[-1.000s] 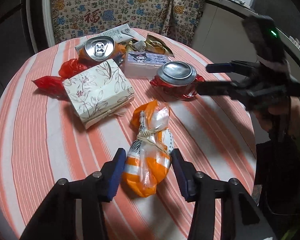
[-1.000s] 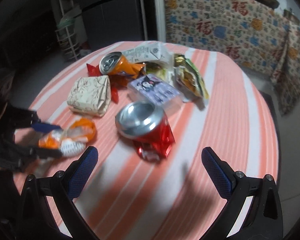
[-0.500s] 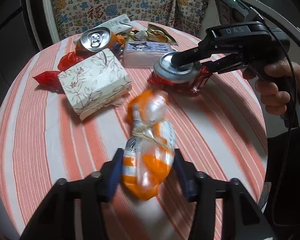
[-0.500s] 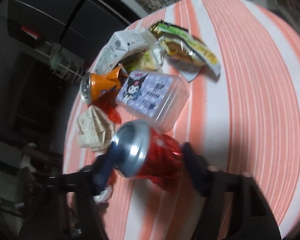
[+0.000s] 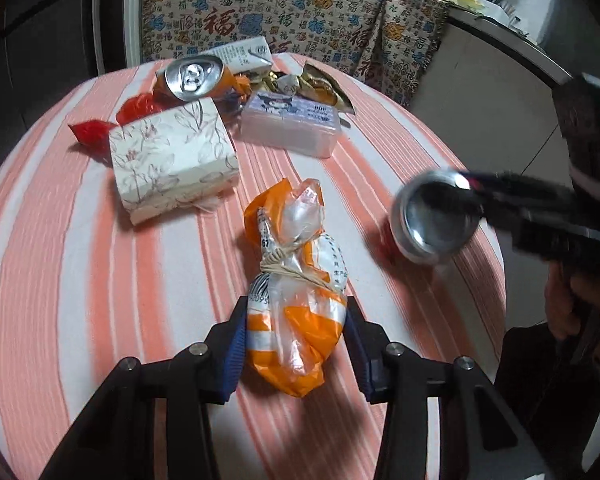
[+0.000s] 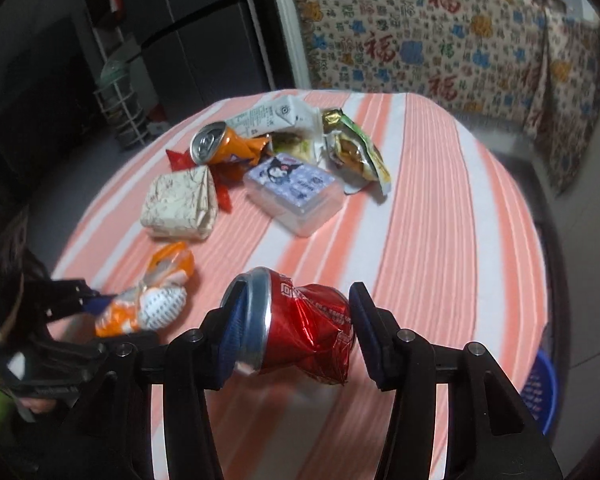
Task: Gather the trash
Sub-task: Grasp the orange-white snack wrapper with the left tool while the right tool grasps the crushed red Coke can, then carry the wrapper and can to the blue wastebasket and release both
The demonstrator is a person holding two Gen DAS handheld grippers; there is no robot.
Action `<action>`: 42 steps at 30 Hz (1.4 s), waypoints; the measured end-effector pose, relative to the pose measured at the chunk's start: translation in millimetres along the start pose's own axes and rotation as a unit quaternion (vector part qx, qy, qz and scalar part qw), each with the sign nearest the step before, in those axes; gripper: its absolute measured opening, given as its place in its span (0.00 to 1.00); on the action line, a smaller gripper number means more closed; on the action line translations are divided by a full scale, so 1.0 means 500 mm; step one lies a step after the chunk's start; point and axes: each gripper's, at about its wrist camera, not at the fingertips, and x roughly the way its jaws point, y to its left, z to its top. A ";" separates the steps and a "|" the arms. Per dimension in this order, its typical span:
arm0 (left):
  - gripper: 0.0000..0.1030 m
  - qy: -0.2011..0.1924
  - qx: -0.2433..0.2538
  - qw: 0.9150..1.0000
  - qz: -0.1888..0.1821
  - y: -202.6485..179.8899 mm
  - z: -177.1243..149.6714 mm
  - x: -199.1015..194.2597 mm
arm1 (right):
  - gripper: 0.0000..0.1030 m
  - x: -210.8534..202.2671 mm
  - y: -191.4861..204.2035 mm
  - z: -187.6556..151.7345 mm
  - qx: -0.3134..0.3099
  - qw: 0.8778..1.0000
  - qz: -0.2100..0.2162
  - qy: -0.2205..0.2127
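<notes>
Right wrist view gives us the round bench [image 6: 440,208] under its orange and white striped cloth, and beyond its right edge, low on the floor, a blue basket [image 6: 540,392] whose contents we cannot make out. Behind the bench hangs a patterned cloth [image 6: 440,40]. Next in size we count one floral paper box [image 5: 172,156], closed, lying on the bench, and one clear plastic case [image 5: 292,124] with a cartoon label, closed too, its inside hidden from us. One white carton [image 5: 240,54] lies flattened at the far side, just beside a green and gold snack wrapper [image 6: 356,152], torn open. We count two cans: one orange can [image 5: 194,78] on its side against the box's far corner, and one crushed red can [image 6: 308,336], lifted clear of the cloth. Our right tongs [image 6: 292,336] are clenched on that red can, a pad on either side. One orange and clear plastic bag [image 5: 296,312], tied at the neck with a rubber band, lies on the near part of the bench; our left tongs [image 5: 296,344] are closed against its lower half, both pads touching it. Red wrapper scraps [image 5: 96,132] lie by the box's left side.
</notes>
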 end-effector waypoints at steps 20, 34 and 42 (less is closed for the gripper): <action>0.44 -0.002 -0.006 1.000 0.000 -0.018 -0.039 -0.017 | 0.62 -0.030 0.053 -0.095 -0.073 0.995 0.061 0.030; 0.44 -0.010 -0.003 1.000 -0.010 -0.017 -0.045 -0.034 | 0.77 0.010 0.037 -0.067 -0.080 0.991 0.097 0.040; 0.44 -0.021 0.014 1.000 -0.016 -0.084 -0.025 -0.034 | 0.61 -0.042 0.000 -0.058 -0.036 0.997 0.062 0.010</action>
